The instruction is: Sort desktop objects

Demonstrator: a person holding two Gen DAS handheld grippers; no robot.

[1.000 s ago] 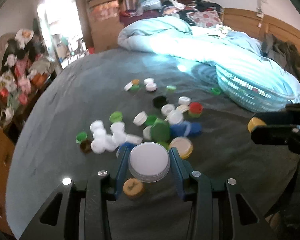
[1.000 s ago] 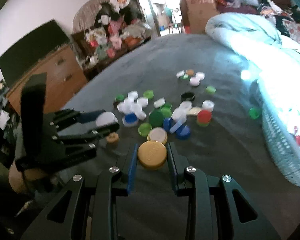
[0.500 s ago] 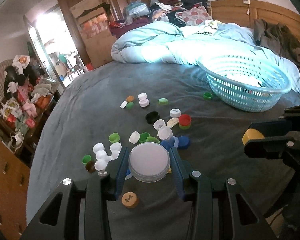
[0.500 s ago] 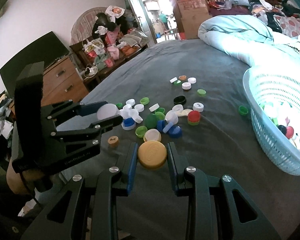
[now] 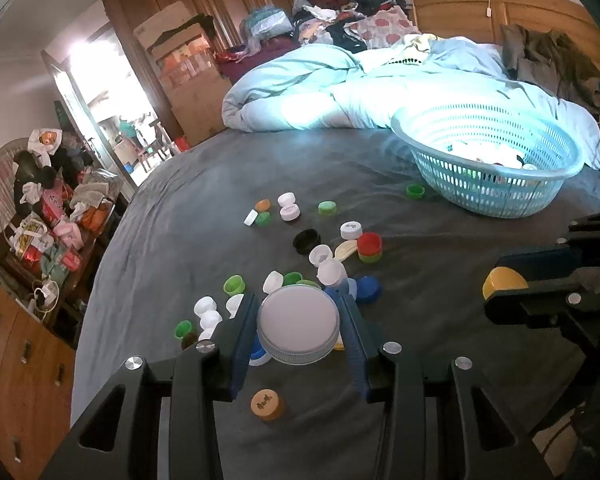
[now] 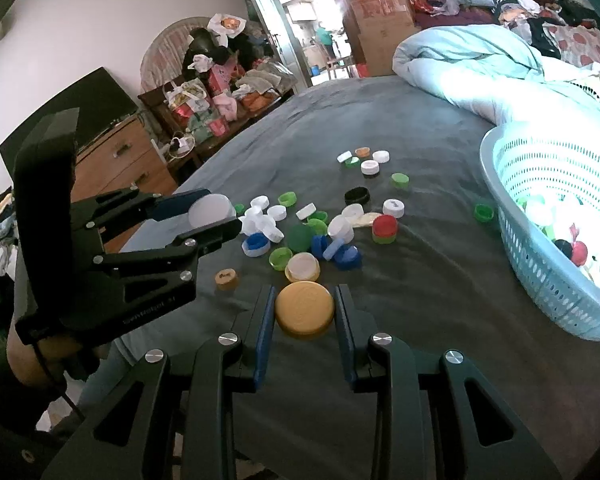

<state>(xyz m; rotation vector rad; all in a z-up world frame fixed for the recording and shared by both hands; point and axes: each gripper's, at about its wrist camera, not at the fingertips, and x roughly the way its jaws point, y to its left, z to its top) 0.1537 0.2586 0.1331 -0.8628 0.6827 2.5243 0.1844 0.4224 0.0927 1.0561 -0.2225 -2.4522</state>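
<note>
Fingers of the left gripper [image 5: 299, 330] clamp a white lid [image 5: 298, 325]; the right gripper [image 6: 305, 312] clamps a yellow lid [image 6: 304, 310]. Next likely: carry both to the basket [image 6: 540, 280] at right.

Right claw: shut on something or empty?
Shut on a yellow cap: the right claw has both pads pressed against its sides, above the bedspread.

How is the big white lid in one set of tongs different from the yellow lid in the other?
The white lid is wider than the yellow lid. The white lid is pale with a ribbed clear-looking rim; the yellow lid is solid yellow with a faint stamped top. The left tongs hold the white lid, the right tongs the yellow lid. Both are round, flat side up, and squeezed from two sides.
</note>
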